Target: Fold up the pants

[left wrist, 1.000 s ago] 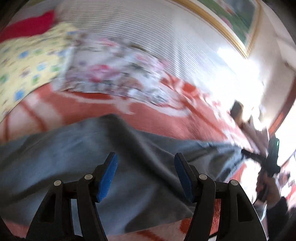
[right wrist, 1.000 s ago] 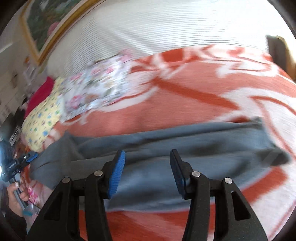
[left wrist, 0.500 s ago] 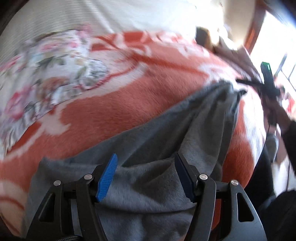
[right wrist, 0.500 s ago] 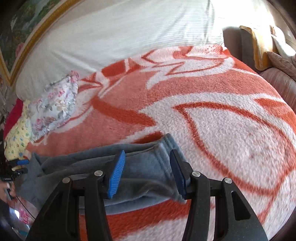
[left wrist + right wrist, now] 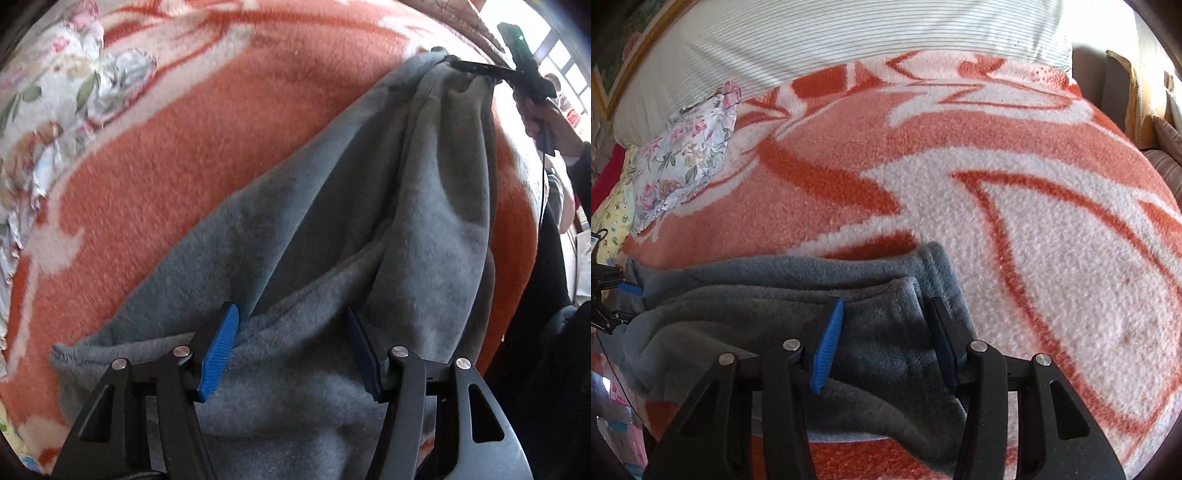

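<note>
Grey fleece pants (image 5: pixel 332 221) lie stretched across an orange-and-white blanket (image 5: pixel 184 147) on a bed. My left gripper (image 5: pixel 291 314) points steeply down over one end of them. Its jaws are closing, with bunched grey fabric between the blue pads, which do not clamp it. My right gripper (image 5: pixel 885 304) stands over the other end of the pants (image 5: pixel 757 295), where two hemmed edges lie stacked. Its jaws are closing too, with fabric between them. The right gripper (image 5: pixel 476 68) also shows far off in the left wrist view, at the pants' far tip.
A floral pillow (image 5: pixel 679 158) and a yellow patterned cloth (image 5: pixel 613 214) lie at the bed's left. A striped white sheet (image 5: pixel 849 33) covers the far side. Cushioned seating (image 5: pixel 1145 110) stands at the right. A hand (image 5: pixel 546 122) holds the right gripper's handle.
Both grippers have dropped toward the pants and swung to their two ends. The left one has rolled and tilted steeply down. Both pairs of jaws have narrowed slightly.
</note>
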Motion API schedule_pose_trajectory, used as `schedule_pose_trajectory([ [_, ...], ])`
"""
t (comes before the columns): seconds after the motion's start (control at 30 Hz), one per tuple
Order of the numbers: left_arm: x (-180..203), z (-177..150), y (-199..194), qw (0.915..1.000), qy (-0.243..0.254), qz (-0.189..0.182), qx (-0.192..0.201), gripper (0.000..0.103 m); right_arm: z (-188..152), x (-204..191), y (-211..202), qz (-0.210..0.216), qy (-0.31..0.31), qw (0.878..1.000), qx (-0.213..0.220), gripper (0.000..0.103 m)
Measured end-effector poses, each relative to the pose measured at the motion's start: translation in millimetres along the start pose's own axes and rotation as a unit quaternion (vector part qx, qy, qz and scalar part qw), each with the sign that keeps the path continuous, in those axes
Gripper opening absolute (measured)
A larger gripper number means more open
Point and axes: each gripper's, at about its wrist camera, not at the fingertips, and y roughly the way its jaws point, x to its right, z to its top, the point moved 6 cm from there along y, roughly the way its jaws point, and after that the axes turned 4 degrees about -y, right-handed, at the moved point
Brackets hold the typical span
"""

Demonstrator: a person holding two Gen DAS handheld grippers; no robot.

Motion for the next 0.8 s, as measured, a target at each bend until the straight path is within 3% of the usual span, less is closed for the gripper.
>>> schedule_pose_trajectory([
  [0.07,-5,-1,1,0.9999,-0.010,-0.011,-0.004,0.059,-2,1,2,0.002,-0.004,1.000,0.000,0.037],
  [0.13,-8,-2,3,0.9999,-0.013,-0.009,-0.006,0.053,-2,0,1,0.011,-0.005,1.000,0.002,0.014],
  [0.2,-3,1,3,1.0000,0.000,-0.007,-0.003,0.037,-2,0,-4,0.019,0.000,1.000,0.014,0.013],
  [0.23,3,0,-1,0.9999,0.010,-0.014,0.001,0.019,-1,-1,-7,0.019,0.000,1.000,0.020,0.013],
  [0.27,5,0,-5,0.9998,0.014,-0.010,0.007,0.014,1,-2,-13,0.019,-0.001,0.999,0.030,0.012],
  [0.4,-5,7,-30,0.9990,-0.007,-0.010,0.043,0.010,15,-3,-37,0.026,0.003,0.997,0.073,0.012],
  [0.57,-34,24,-38,0.9955,-0.059,0.003,0.075,0.010,32,-1,-34,0.006,0.003,0.997,0.079,0.012],
  [0.8,-42,33,-6,0.9930,-0.106,0.006,0.053,0.013,23,31,5,0.012,0.086,0.995,0.054,0.015],
])
